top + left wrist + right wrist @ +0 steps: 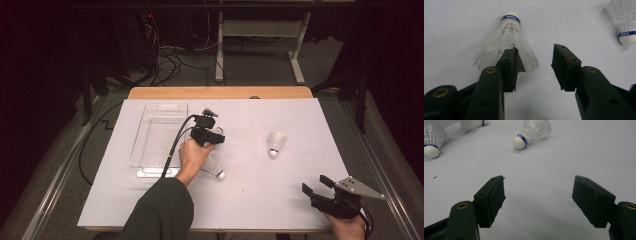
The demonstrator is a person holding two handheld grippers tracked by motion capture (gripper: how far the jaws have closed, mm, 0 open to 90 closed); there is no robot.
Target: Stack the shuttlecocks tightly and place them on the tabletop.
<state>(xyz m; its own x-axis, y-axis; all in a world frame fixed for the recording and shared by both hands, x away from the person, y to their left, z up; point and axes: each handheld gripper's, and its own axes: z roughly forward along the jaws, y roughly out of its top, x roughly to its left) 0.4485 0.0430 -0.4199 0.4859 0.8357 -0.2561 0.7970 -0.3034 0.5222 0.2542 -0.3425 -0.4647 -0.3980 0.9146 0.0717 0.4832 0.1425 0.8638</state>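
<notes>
On the white table [280, 200], a shuttlecock [507, 42] is found lying cork-away, skirt toward the left gripper [534, 67]; one jaw is set against its skirt, jaws half-spread, not pinching.

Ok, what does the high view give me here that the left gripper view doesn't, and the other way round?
High view: the clear tray on the left, the right tool open at the near right corner, and a loose shuttlecock lying beside the left hand.
Left gripper view: the near shuttlecock with its skirt against one jaw and the other jaw clear of it, plus PEAK lettering on its blue band.
Both: the left tool, the white tabletop and the far shuttlecock.
</notes>
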